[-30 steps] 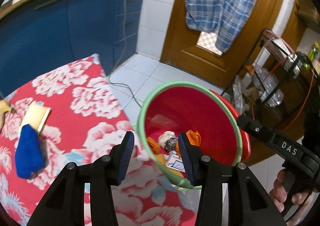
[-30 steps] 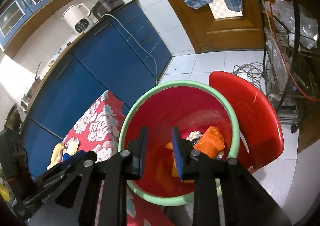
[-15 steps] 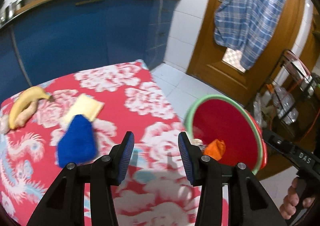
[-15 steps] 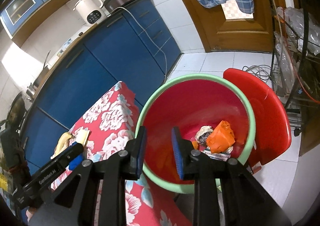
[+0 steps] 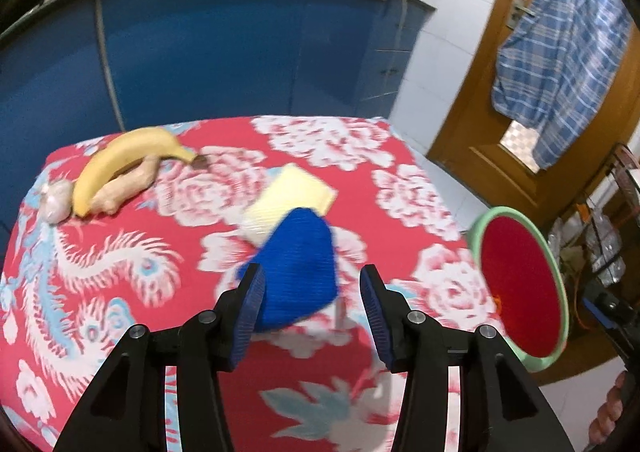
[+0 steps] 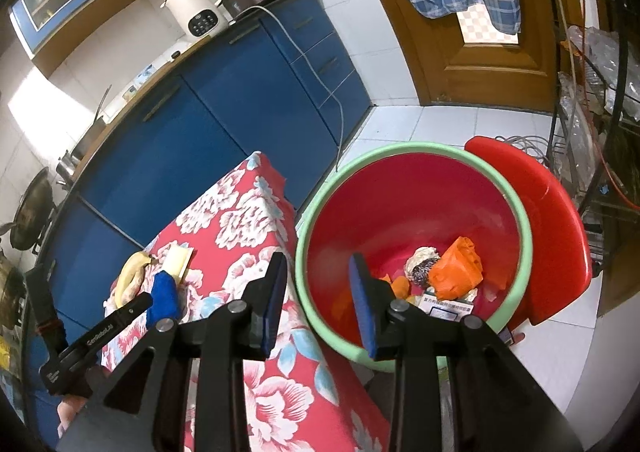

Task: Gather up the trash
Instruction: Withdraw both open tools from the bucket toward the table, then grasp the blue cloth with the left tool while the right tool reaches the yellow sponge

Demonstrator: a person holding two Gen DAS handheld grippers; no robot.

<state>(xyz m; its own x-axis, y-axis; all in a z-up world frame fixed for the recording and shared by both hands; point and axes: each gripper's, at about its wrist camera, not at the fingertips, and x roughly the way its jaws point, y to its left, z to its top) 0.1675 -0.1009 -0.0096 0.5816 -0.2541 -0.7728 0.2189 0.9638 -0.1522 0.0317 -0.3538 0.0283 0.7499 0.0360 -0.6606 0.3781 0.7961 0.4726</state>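
A blue cloth pouch (image 5: 300,264) lies on the red flowered tablecloth (image 5: 120,276), partly over a pale yellow pad (image 5: 292,192). My left gripper (image 5: 312,308) hovers just over the pouch, jaws open and widening, the pouch's near end between them with no pad pressing on it. A red bin with a green rim (image 6: 308,248) stands beside the table, holding an orange bag (image 6: 456,272) and other scraps. My right gripper (image 6: 318,292) is above the bin's near edge; its jaws are opening with nothing between them.
A banana (image 5: 132,156), a ginger root (image 5: 124,188) and a small pale bundle (image 5: 56,200) lie at the table's far left. The bin's red lid (image 6: 552,232) hangs behind it. Blue cabinets (image 5: 240,52) back the table; a wire rack (image 6: 592,92) stands right.
My left gripper swung left from over the bin to the table and now hovers over the blue pouch. The right gripper drew back slightly from the bin and its jaws widened.
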